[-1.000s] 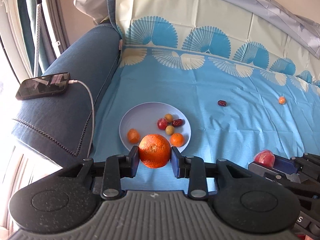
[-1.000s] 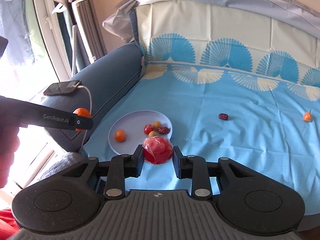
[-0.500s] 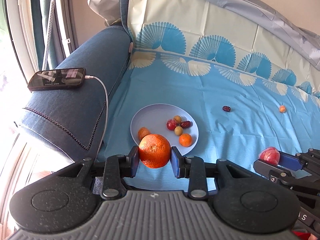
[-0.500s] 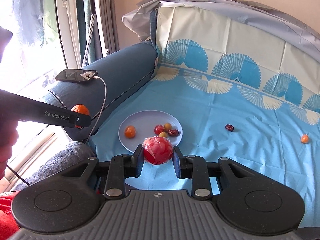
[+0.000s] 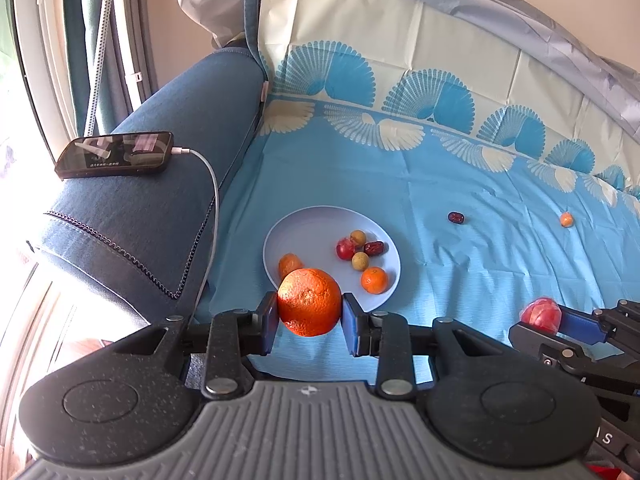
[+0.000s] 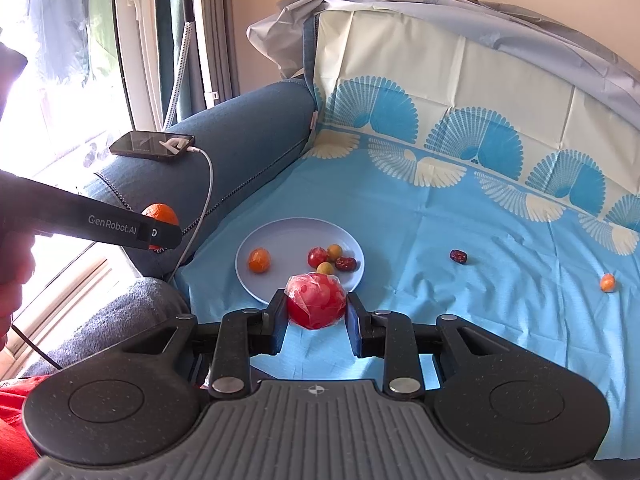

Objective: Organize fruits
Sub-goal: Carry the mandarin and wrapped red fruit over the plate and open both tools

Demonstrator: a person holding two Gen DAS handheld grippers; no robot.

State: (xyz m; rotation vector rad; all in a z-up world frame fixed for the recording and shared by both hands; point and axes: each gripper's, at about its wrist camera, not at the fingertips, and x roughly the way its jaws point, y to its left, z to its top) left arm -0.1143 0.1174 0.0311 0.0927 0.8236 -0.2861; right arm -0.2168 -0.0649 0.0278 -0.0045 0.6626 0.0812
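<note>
1. The orange (image 5: 310, 307) is bright orange with a dimpled skin.
2. The wrapped fruit (image 6: 316, 300) is red under clear, shiny film.
3. The plate (image 5: 308, 228) is pale lavender-blue.
4. The cloth (image 5: 400, 200) over the sofa seat is sky blue, with a border of blue and cream fan shapes on a cream band.
5. The sofa armrest (image 5: 160, 200) is denim blue with dark stitching.
6. The phone (image 5: 114, 155) is black; its cable (image 5: 212, 196) is white.
7. The date (image 5: 455, 217) at the right of the frame is dark red-brown.

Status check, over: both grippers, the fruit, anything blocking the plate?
Left gripper shut on orange. Right gripper shut on wrapped red fruit. Plate unobstructed.
</note>
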